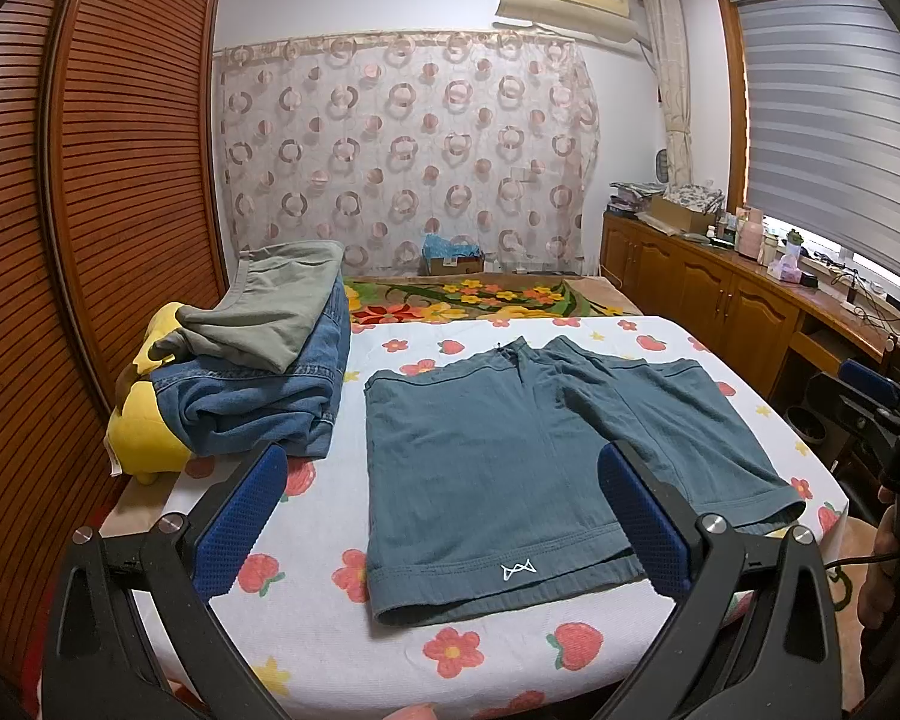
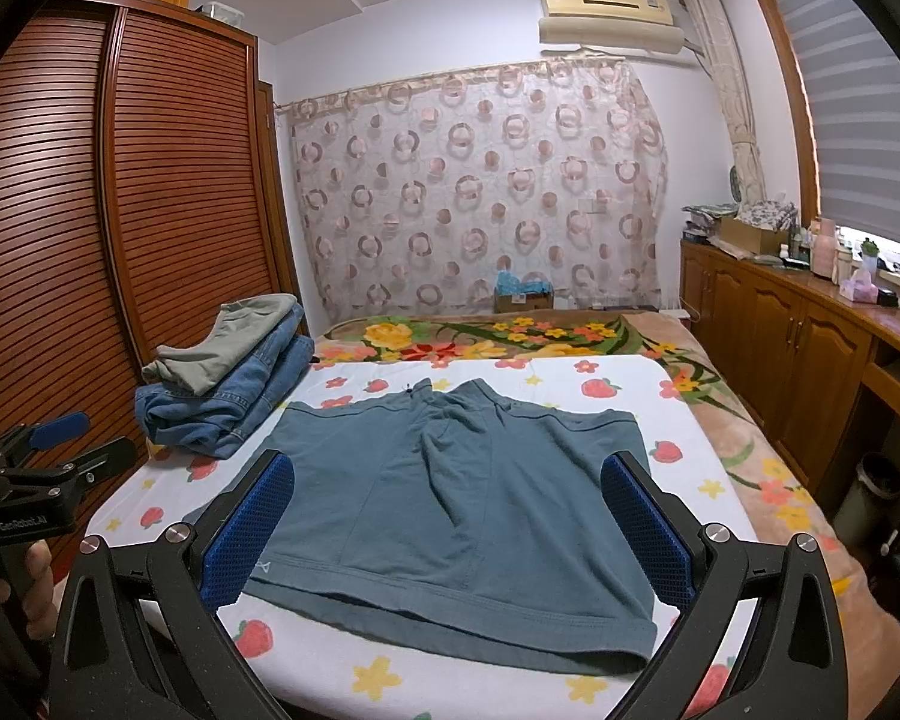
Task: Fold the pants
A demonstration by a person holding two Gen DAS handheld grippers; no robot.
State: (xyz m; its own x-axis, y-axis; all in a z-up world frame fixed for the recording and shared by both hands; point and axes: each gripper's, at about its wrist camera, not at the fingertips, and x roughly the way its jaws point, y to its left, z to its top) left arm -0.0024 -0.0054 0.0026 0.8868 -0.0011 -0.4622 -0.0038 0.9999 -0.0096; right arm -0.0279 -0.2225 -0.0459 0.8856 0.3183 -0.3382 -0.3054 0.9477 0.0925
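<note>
Teal-blue shorts (image 1: 510,456) lie spread flat on the white flower-print sheet (image 1: 318,630), waistband away from me, leg hems near the front edge. They also show in the right wrist view (image 2: 450,498). My left gripper (image 1: 444,516) is open and empty, hovering above the near hem of the left leg. My right gripper (image 2: 447,528) is open and empty above the near hem of the right leg. The right gripper also shows at the right edge of the left wrist view (image 1: 870,402), and the left gripper at the left edge of the right wrist view (image 2: 72,444).
A stack of folded jeans and olive pants (image 1: 270,360) sits on the sheet's left, over a yellow plush (image 1: 144,432). A floral blanket (image 1: 480,294) lies beyond. A wooden wardrobe (image 1: 90,210) stands left, a cluttered wooden cabinet (image 1: 720,282) right.
</note>
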